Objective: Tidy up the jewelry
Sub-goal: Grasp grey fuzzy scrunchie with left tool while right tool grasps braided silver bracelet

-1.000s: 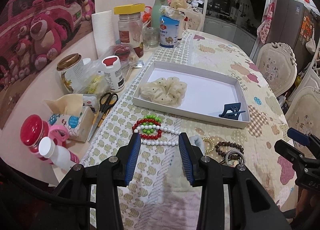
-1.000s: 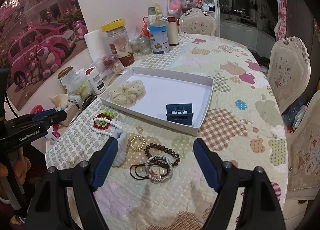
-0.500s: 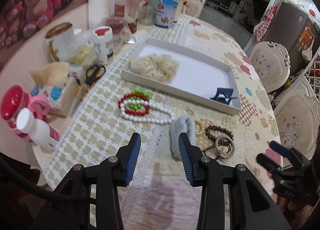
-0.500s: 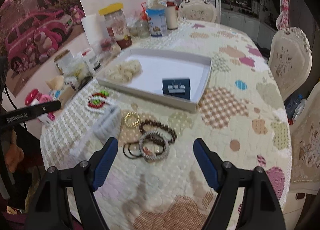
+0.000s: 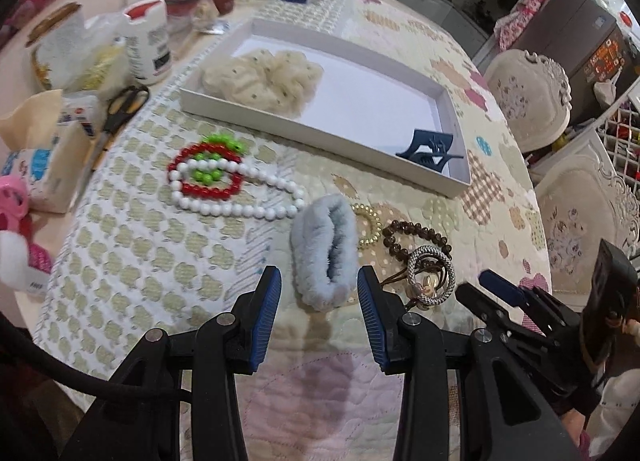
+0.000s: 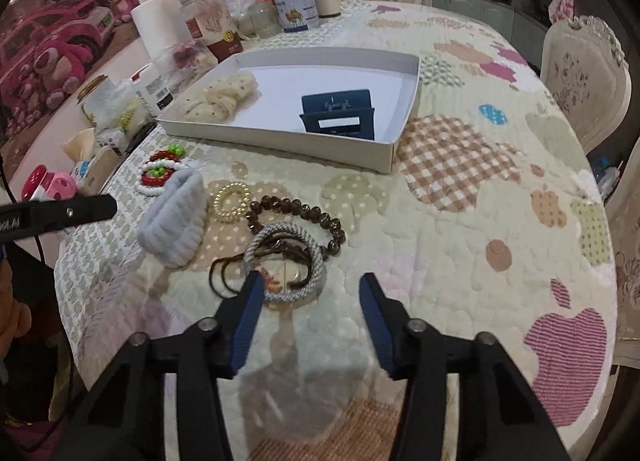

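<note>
Your left gripper point(image 5: 319, 275) hangs over the near end of the fluffy blue scrunchie point(image 5: 325, 249), its jaws spread to either side of it and not pressing on it. The scrunchie lies flattened into a long loop on the quilted tablecloth point(image 5: 152, 245); its long axis runs away from you toward the white tray point(image 5: 320, 135), roughly in line with your fingers. Your right gripper point(image 6: 310, 285) has its jaws closing; its left fingertip point(image 6: 252, 289) lies over the rim of the grey braided bracelet point(image 6: 285, 257), and I can't tell whether it touches. Only part of that ring sits between the jaws. The left view alone shows the whole white bead necklace point(image 5: 240, 201) beside the scrunchie and the scissors point(image 5: 120, 109). The right view alone shows the blue hair clip point(image 6: 339, 115) in the tray face-on and the thin brown hair ties point(image 6: 224, 273) tangled under the braided bracelet.
</note>
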`<move>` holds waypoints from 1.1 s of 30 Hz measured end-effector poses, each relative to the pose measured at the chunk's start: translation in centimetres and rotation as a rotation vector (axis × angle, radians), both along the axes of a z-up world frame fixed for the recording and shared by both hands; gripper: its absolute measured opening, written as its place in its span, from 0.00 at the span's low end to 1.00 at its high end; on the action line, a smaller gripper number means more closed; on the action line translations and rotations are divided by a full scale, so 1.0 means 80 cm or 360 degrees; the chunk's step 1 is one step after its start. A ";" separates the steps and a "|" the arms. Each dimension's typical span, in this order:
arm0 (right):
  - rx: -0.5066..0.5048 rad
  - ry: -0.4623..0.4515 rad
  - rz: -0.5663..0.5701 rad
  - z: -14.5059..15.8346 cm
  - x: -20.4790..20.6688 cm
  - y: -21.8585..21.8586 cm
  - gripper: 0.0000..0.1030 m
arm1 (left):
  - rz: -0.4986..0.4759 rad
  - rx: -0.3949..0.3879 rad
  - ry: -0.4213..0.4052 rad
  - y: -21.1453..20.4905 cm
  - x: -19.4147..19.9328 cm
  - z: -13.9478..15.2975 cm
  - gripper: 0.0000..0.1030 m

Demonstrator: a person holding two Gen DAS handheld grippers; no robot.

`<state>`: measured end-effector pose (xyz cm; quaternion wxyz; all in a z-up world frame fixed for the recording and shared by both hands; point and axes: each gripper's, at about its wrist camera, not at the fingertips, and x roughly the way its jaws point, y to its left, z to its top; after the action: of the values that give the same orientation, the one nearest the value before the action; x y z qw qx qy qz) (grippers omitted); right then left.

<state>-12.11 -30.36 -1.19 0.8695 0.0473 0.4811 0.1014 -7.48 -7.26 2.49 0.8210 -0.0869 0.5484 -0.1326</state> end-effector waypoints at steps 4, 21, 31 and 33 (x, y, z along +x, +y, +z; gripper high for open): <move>0.0023 0.0034 -0.0021 -0.011 0.017 -0.002 0.43 | -0.0032 0.0012 0.0037 -0.009 0.014 -0.012 0.37; 0.0080 0.0070 0.0022 -0.029 0.031 0.005 0.08 | -0.0103 0.0008 0.0134 -0.019 0.036 -0.048 0.22; 0.0166 -0.0090 0.0061 0.031 0.015 0.001 0.07 | -0.0080 -0.0037 -0.0028 0.000 0.023 0.009 0.21; 0.0178 -0.0121 0.0064 0.043 0.015 0.000 0.07 | -0.0072 -0.0031 -0.0066 0.002 0.023 0.020 0.21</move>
<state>-10.94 -30.33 2.29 0.8810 0.0822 0.4421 0.1474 -5.63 -7.13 4.05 0.8280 -0.0798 0.5319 -0.1584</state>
